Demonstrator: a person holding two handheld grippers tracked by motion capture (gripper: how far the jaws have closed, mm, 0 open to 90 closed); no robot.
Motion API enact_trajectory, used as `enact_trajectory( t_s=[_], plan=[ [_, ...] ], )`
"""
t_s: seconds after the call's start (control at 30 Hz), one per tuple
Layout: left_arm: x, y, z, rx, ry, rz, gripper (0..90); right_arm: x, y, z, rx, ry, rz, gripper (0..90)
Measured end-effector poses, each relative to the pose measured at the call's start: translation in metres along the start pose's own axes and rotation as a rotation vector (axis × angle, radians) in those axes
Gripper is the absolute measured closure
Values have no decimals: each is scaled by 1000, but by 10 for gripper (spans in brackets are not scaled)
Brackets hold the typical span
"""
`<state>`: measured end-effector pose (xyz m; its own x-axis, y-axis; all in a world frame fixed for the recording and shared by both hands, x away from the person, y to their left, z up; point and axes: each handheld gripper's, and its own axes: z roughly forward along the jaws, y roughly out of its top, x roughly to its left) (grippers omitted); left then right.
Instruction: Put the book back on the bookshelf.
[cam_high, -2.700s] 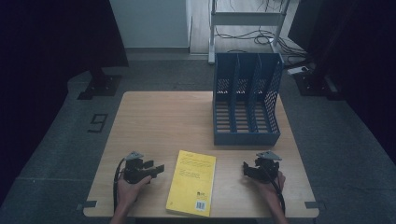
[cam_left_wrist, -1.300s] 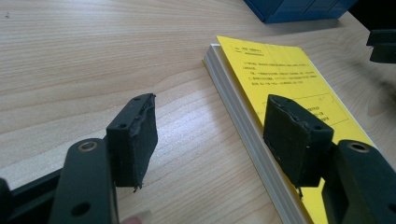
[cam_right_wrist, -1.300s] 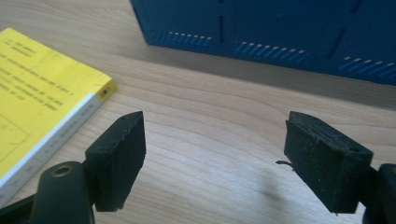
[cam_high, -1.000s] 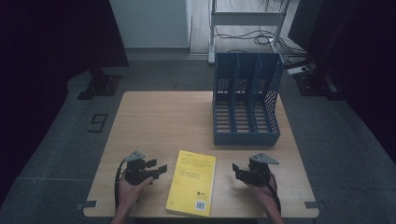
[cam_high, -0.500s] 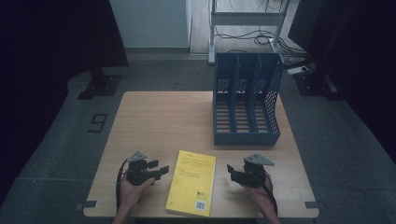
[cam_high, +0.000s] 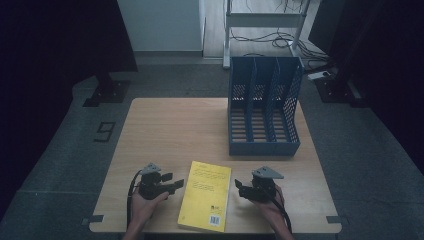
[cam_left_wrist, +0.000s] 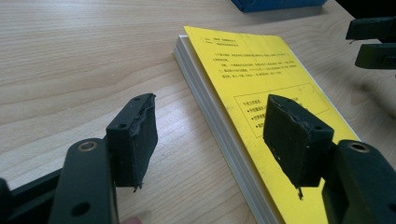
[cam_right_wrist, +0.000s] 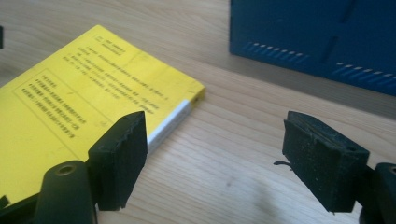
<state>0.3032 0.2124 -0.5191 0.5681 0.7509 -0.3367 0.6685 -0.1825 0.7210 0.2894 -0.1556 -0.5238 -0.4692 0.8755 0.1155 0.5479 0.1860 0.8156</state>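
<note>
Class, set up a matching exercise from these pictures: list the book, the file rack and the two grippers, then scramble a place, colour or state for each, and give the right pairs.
Things:
1. yellow book
2. blue file rack
3. left gripper
4. right gripper

Descriptions:
A. standing upright at the table's far right
B. jaws open, to the book's right
C. lying flat between the grippers
D. jaws open, one jaw above the book's cover

Pairs: 1-C, 2-A, 3-D, 4-B

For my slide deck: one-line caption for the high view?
Two open hand-held grippers, left and right, flank a yellow book lying flat.
</note>
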Motion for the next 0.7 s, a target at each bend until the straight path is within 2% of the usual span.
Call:
enact_trajectory(
  t_s=[0.53, 0.7],
  plan=[
    [-5, -2, 8, 28, -9, 11, 347, 30, -1, 14, 20, 73, -29, 218],
    [-2, -1, 6, 23, -10, 3, 346, 38, -1, 19, 26, 84, -28, 217]
  ],
)
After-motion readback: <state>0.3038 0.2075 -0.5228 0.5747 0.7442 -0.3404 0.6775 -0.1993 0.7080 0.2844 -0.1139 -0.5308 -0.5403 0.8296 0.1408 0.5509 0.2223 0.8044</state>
